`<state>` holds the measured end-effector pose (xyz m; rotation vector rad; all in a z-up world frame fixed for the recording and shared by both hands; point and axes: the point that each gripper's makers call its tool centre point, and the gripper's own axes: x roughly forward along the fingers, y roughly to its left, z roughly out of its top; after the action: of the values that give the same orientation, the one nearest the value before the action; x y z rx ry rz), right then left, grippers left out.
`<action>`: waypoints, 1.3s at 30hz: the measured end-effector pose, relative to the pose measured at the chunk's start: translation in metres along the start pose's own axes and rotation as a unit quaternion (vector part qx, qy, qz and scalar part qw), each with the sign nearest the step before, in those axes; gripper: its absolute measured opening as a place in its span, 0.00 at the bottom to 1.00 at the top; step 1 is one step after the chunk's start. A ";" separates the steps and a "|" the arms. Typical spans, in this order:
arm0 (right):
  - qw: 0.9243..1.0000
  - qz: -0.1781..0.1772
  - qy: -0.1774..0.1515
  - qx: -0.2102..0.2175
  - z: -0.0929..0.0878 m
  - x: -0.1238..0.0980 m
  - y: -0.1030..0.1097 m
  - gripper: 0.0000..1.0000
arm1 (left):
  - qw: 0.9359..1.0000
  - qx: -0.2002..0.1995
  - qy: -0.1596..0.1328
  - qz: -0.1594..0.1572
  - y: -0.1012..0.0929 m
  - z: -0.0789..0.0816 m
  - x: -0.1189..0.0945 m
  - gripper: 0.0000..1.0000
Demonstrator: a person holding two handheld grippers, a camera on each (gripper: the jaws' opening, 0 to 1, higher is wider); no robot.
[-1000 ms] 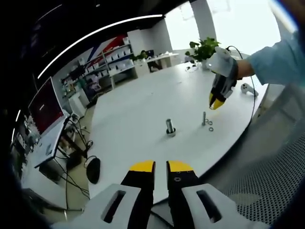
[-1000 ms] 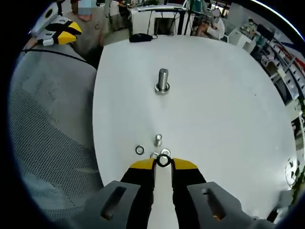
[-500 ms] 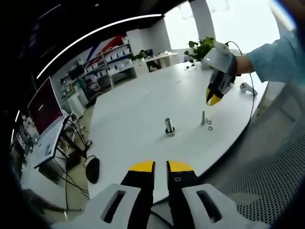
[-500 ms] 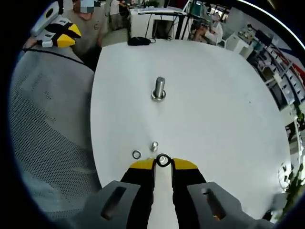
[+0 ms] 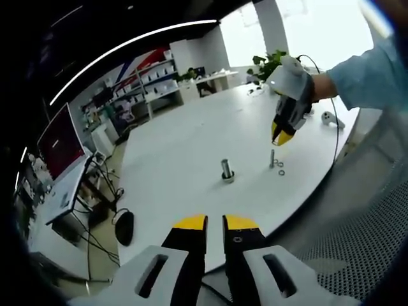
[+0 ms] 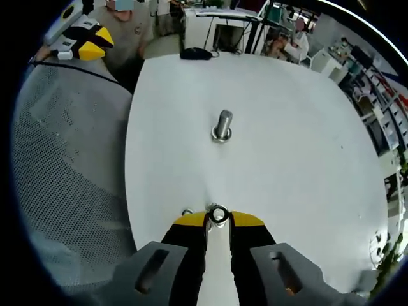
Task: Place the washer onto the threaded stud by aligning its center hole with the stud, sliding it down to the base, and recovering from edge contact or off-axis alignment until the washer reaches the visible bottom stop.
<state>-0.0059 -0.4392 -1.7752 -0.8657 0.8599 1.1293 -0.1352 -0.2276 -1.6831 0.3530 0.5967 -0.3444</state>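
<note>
Right tongs: the right tongs [image 6: 218, 220] are clamped on a washer [image 6: 218, 214], which stands on edge between the yellow tips with its hole facing the camera.
Change: over the last 1 s the right tongs have lifted off the table [image 6: 306, 146] with the washer and now hang over the small stud [image 5: 272, 157]; in the right gripper view that stud has slid from clear of the tips to almost under them, so just its top [image 6: 208, 224] peeks out beside the left tip.
Seen from the left: the right tongs [image 5: 280, 136] point down, just above the small stud, and a loose washer [image 5: 281, 171] lies on the table beside it.
Larger stud: a thicker stud [image 6: 222, 123] with a flange at its base stands further out on the table, well apart from the tips.
Left tongs: the left tongs [image 5: 215, 222] hold nothing, tips nearly together with a narrow gap, and hang off the table's near edge.
Meaning: the pick-up looks done and the carry is nearly over; I judge the next need is to turn the washer flat and centre its hole over the stud.
Risk: held on edge, it could catch the stud's top.
</note>
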 end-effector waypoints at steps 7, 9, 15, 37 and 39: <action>1.000 0.009 0.007 -0.001 0.000 0.004 0.000 0.14 | 1.000 -0.002 -0.002 0.003 0.001 0.000 0.000 0.07; 1.000 0.011 0.010 -0.002 -0.001 0.004 0.000 0.14 | 1.000 -0.002 -0.002 0.003 0.001 0.000 0.000 0.07; 1.000 0.017 0.016 -0.003 -0.001 0.008 0.000 0.14 | 1.000 -0.002 -0.004 0.004 0.001 0.001 0.000 0.07; 0.999 0.032 0.032 -0.014 -0.005 0.023 0.004 0.13 | 1.000 -0.007 -0.010 0.010 0.004 0.003 -0.001 0.07; 0.999 0.033 0.034 -0.011 -0.006 0.024 0.004 0.13 | 1.000 -0.007 -0.009 0.010 0.004 0.003 -0.001 0.07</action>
<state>-0.0059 -0.4348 -1.8002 -0.9035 0.9384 1.1746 -0.1327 -0.2248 -1.6795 0.3411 0.5767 -0.3239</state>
